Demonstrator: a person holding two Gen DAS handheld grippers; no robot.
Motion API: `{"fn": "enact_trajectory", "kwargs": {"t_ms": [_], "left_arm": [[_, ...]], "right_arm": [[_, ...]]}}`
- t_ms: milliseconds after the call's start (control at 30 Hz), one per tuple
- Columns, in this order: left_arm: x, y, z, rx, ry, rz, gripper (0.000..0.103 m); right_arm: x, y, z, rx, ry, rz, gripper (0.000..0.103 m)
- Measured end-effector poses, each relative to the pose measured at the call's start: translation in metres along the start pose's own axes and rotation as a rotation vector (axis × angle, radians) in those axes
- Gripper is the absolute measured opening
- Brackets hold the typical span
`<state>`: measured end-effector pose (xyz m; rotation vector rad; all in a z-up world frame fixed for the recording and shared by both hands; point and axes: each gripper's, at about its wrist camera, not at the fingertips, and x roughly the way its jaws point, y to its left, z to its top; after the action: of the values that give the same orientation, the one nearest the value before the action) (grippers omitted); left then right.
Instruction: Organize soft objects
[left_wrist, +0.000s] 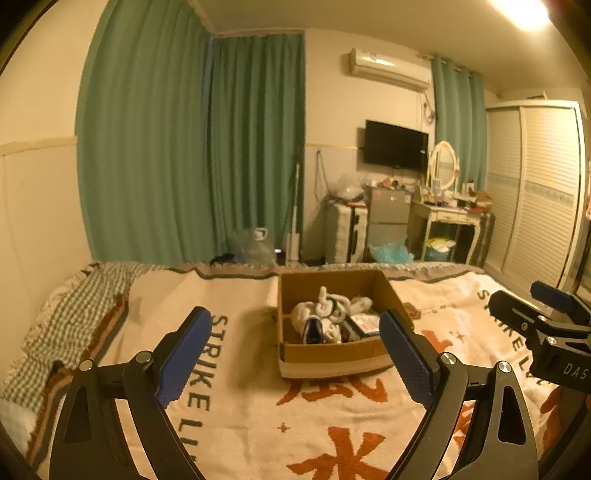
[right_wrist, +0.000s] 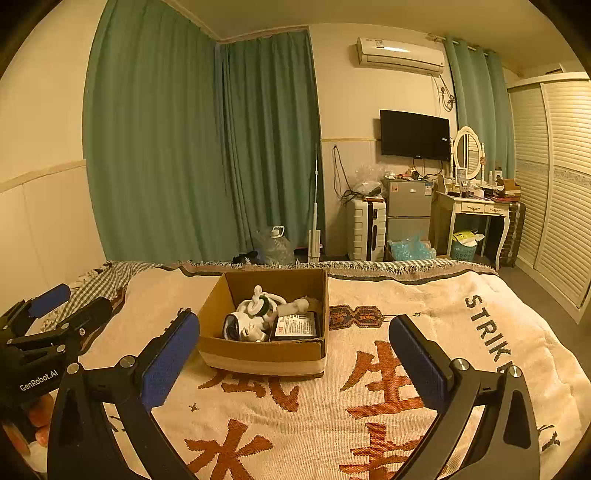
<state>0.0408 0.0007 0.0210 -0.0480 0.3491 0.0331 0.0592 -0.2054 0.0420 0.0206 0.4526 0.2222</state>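
Note:
An open cardboard box (left_wrist: 332, 354) sits on the cream blanket (left_wrist: 251, 406) on the bed; it also shows in the right wrist view (right_wrist: 258, 356). Inside lie white soft toys and socks (left_wrist: 328, 310), also seen in the right wrist view (right_wrist: 258, 314), beside a dark flat packet (right_wrist: 295, 326). My left gripper (left_wrist: 295, 354) is open and empty, held above the blanket in front of the box. My right gripper (right_wrist: 295, 362) is open and empty, also short of the box. Each gripper shows at the edge of the other's view, the right (left_wrist: 546, 328) and the left (right_wrist: 48, 325).
The blanket (right_wrist: 369, 406) carries orange characters and dark lettering. A checked cloth (left_wrist: 74, 314) lies at the bed's left edge. Beyond the bed stand green curtains (left_wrist: 184, 147), a water bottle (left_wrist: 258, 247), a suitcase (right_wrist: 365, 229), a small fridge (right_wrist: 406, 210), a dressing table (right_wrist: 472, 210) and a wardrobe (right_wrist: 554, 184).

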Motion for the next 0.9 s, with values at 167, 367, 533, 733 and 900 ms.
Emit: {"fn": "enact_trajectory", "kwargs": {"t_ms": [167, 367, 533, 733, 900], "left_arm": [[0.0002, 0.0001, -0.0005, -0.001, 0.009, -0.005, 0.093], [0.0014, -0.0002, -0.0006, 0.000, 0.015, -0.008, 0.093], [0.0018, 0.0006, -0.0008, -0.006, 0.016, -0.013, 0.093], [0.0016, 0.0008, -0.0001, -0.003, 0.014, -0.016, 0.093], [0.0004, 0.0013, -0.0004, 0.002, 0.008, -0.017, 0.093]], "right_arm": [[0.0006, 0.0030, -0.0008, -0.011, 0.004, 0.003, 0.103], [0.0017, 0.0025, -0.0014, -0.005, 0.006, -0.002, 0.103], [0.0011, 0.0016, -0.0023, -0.001, 0.005, -0.005, 0.103], [0.0024, 0.0022, -0.0036, -0.009, 0.012, -0.007, 0.103], [0.0020, 0.0029, -0.0035, -0.010, 0.008, -0.007, 0.103]]}}
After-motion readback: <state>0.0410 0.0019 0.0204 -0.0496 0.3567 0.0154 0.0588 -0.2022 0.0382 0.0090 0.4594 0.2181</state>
